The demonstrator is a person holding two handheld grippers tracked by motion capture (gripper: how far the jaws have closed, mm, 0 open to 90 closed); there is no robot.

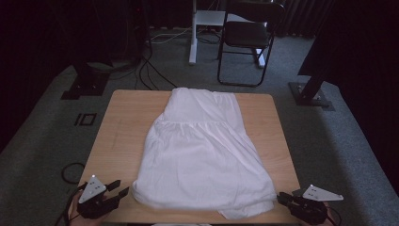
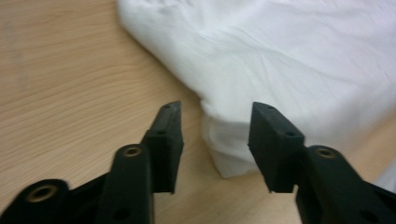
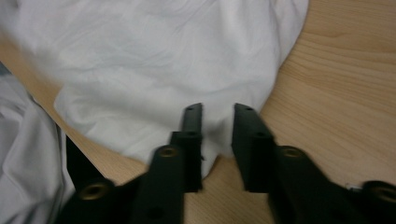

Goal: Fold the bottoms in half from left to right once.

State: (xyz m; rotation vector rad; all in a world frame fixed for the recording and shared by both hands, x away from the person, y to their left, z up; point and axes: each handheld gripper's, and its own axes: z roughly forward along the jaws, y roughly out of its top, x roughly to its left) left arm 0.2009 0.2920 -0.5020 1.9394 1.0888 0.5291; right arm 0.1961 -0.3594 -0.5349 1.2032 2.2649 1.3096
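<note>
Item 1, left gripper (image 1: 117, 188): at the near left corner of the table (image 1: 123, 122), held in my left hand. Jaws stand part open, nothing between the pads. In the left gripper view the garment's near hem corner lies just ahead of the tips, not touched.

Item 2, right gripper (image 1: 283, 197): at the near right corner, pointing in toward the cloth. Jaws narrower than the left pair, a clear gap showing, empty. In the right gripper view the hem sits just beyond the tips; I cannot tell whether one tip brushes the fabric.

Item 3, white garment (image 1: 202, 146): a gathered skirt or dress, spread flat down the middle of the table, wide hem at the near edge, narrow waist end at the far edge. A bit of hem hangs over the near edge.

Item 4, beyond the table: black folding chair (image 1: 247, 37), white stand leg (image 1: 193, 33), cables on grey carpet.

Step in hand, as I judge it: lining up on the two near hem corners, before any grasp.

Next move calls for: each pair to slide level under and over its corner, pinch all layers together, then lift both sides evenly so the hem folds away toward the waist without skewing.
</note>
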